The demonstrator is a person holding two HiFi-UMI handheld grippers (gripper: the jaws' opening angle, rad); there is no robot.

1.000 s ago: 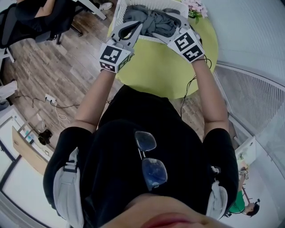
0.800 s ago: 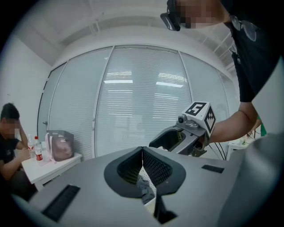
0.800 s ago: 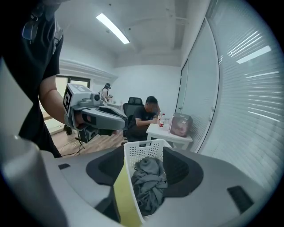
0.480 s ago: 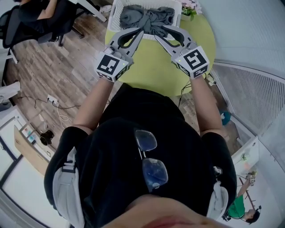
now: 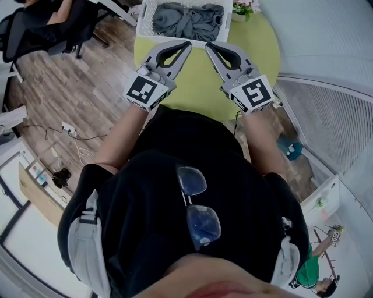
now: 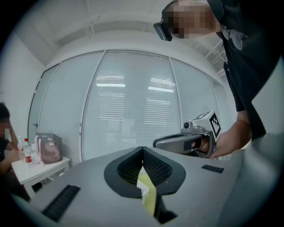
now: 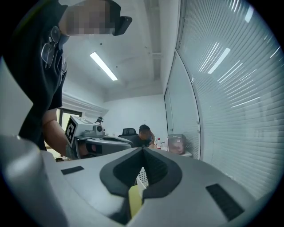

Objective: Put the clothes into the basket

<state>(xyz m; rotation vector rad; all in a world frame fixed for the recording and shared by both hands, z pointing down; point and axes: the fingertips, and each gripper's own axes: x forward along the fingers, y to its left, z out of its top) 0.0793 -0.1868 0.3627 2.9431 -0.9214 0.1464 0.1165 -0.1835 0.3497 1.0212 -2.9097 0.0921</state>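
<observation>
Lying crumpled in basket (image 5: 147, 17): grey clothes (image 5: 187, 18); L tongs (image 5: 185, 45) closed, R tongs (image 5: 210, 46) just closed.

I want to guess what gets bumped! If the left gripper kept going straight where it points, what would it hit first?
Probably the near wall of the white basket; the left gripper points at it. Height is unclear, so it might clear the rim and meet the gray clothes inside.

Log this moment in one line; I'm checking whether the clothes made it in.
clothes: in basket on table | left gripper: shut, empty | right gripper: just closed, empty | both: outside basket
</observation>
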